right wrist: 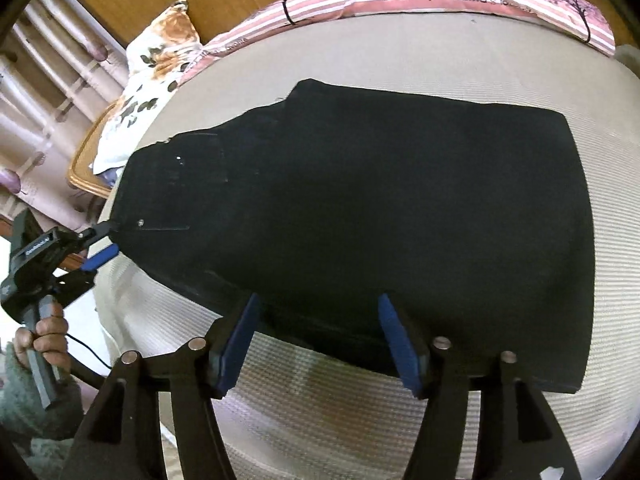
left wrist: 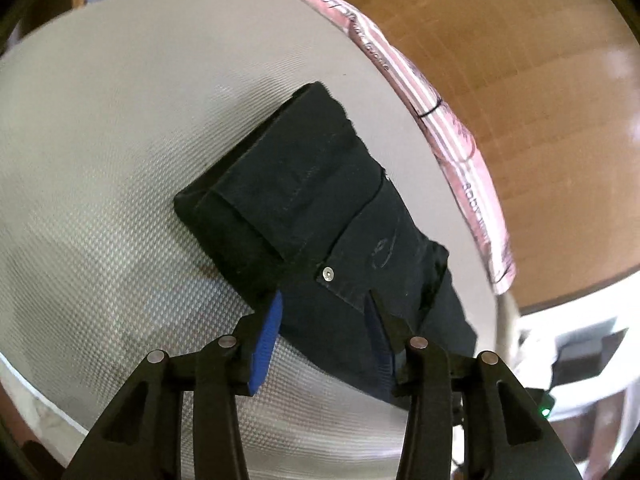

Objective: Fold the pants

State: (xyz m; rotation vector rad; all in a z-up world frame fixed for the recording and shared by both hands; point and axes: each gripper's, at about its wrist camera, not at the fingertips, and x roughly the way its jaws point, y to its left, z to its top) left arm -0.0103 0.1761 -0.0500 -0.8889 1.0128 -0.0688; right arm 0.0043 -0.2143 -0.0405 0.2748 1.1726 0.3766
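The black pants lie folded into a thick stack on the mattress, apparently nearly finished. Left tool and right tool both gape wide at its near edge, holding nothing.

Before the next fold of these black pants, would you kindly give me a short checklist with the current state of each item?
1. Left tongs open at the waistband end, near the rivet: ok.
2. Right tongs open at the near long edge of the black pants: ok.
3. Either tongs actually pinching cloth: cannot tell; both pairs of jaws stand apart.
4. Pants lying flat on the woven mat, already doubled over: ok.
5. Stacked edges aligned at the waistband end: not ok; the outline steps there.
6. Pants clear of the pink striped cloth along the far edge: ok.
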